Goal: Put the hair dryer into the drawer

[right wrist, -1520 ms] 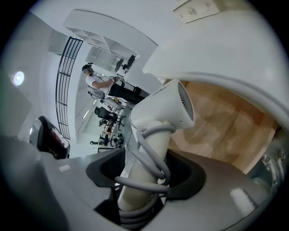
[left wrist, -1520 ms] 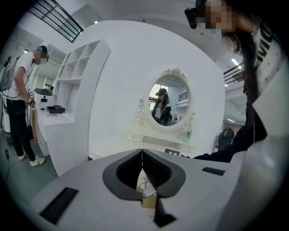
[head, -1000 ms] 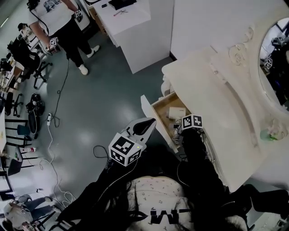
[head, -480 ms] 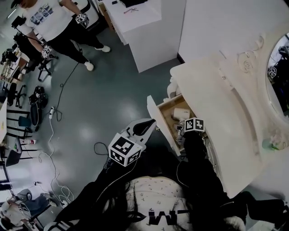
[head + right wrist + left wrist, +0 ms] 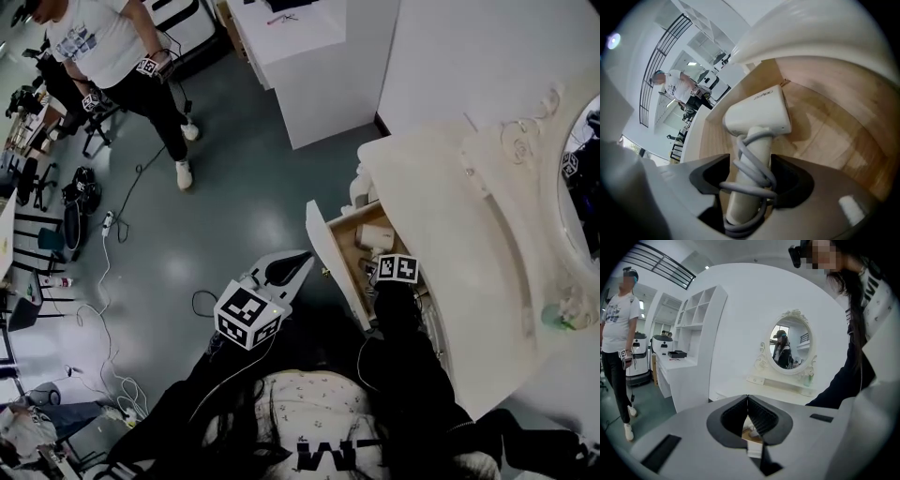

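Placement step in hand: my right claw (image 5: 750,168) is clamped on the handle of the hair dryer (image 5: 759,115), the cord (image 5: 746,191) wound round it, and the head hangs inside the open drawer (image 5: 829,131), seemingly just clear of its wooden floor. My left claw (image 5: 748,401) is closed on nothing, off the drawer's front edge. Next, in my judgement: lower the dryer onto the floor, part the jaws, and withdraw without snagging the cord.

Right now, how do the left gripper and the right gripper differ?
The left gripper is shut and empty; the right gripper clamps the hair dryer by its cord-wrapped handle. The left gripper hangs outside the drawer, over the floor; the right gripper reaches into it. Both carry a marker cube.
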The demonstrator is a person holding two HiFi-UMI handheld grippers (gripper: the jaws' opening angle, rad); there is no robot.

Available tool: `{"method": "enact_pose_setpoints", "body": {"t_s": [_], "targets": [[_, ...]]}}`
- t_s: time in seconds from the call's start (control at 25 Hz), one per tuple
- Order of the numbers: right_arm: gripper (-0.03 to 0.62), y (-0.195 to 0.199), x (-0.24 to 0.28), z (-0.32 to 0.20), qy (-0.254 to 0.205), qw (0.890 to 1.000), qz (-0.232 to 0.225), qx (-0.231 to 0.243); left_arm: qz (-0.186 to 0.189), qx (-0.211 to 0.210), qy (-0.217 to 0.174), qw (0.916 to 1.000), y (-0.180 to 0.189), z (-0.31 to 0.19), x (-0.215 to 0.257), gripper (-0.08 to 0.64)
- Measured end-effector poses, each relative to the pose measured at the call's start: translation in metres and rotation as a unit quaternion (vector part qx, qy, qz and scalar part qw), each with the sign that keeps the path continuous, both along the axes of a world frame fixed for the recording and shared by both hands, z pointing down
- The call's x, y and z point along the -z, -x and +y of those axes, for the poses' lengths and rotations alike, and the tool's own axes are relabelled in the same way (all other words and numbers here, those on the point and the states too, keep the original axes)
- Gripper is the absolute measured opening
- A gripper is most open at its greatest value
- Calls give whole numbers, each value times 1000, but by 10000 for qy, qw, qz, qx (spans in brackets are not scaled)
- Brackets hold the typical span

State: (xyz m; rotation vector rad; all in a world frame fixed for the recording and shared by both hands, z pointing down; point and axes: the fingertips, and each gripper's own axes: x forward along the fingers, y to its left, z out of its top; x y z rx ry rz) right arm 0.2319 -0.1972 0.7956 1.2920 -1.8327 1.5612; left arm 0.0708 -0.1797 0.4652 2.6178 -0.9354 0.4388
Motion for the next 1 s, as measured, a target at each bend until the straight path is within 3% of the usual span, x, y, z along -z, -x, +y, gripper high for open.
{"method": "enact_pose_setpoints", "body": {"t_s": [0.4,0.56,0.68,1.0], "targets": [[288,8,-9,4,-107,9979,469,438,-102,-80,73,9999,-3,0,-4,2],[318,4,-5,8,-7,9970,619,465,-101,-171,86,9998,-9,1,-6,0],[319,-3,11,3,-186,9954,809,476,-95,-224,99,9997,-12,2,-7,2],[319,1,77,-2,-951,9952,158,148,-18,-409,104,9991,-22,6,-6,1]]}}
